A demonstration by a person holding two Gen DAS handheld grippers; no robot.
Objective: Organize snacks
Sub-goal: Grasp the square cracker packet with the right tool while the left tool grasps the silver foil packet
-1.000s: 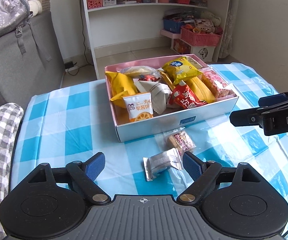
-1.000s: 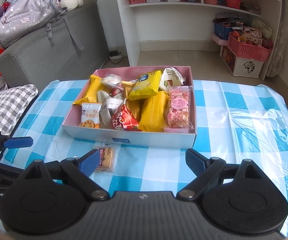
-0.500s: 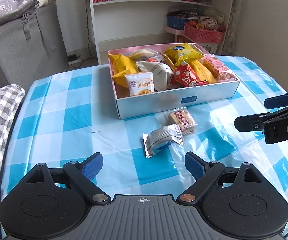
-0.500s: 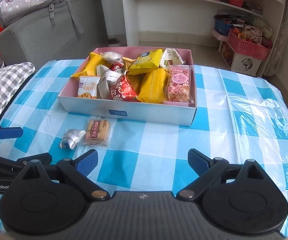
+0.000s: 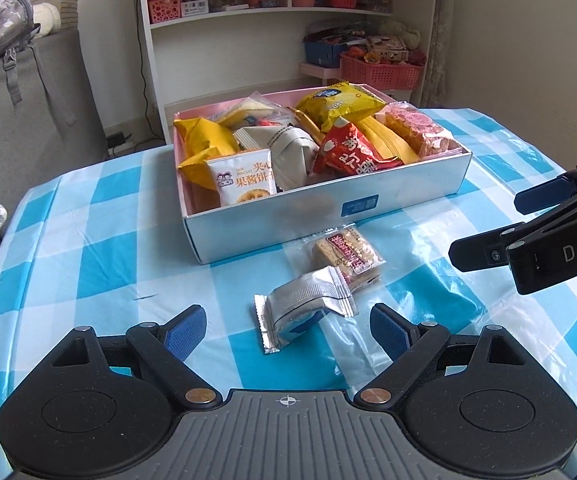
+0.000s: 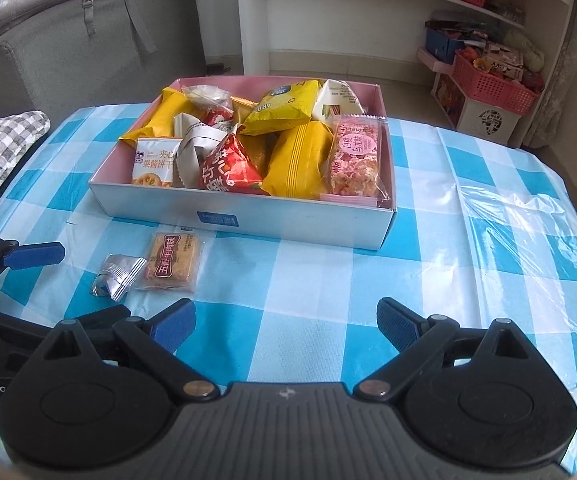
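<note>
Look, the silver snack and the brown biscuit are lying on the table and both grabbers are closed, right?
Not quite. The silver snack and brown biscuit do lie on the table, but the left gripper and right gripper are open, as both wrist views show.

bright daylight | sharp | tablecloth (image 6: 500,216) glare | fisheye-bent, dark corners

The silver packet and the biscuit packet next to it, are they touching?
Touching. In the left wrist view the silver packet has its crimped end lying over the biscuit packet; the right wrist view shows their edges meeting with no cloth between.
</note>
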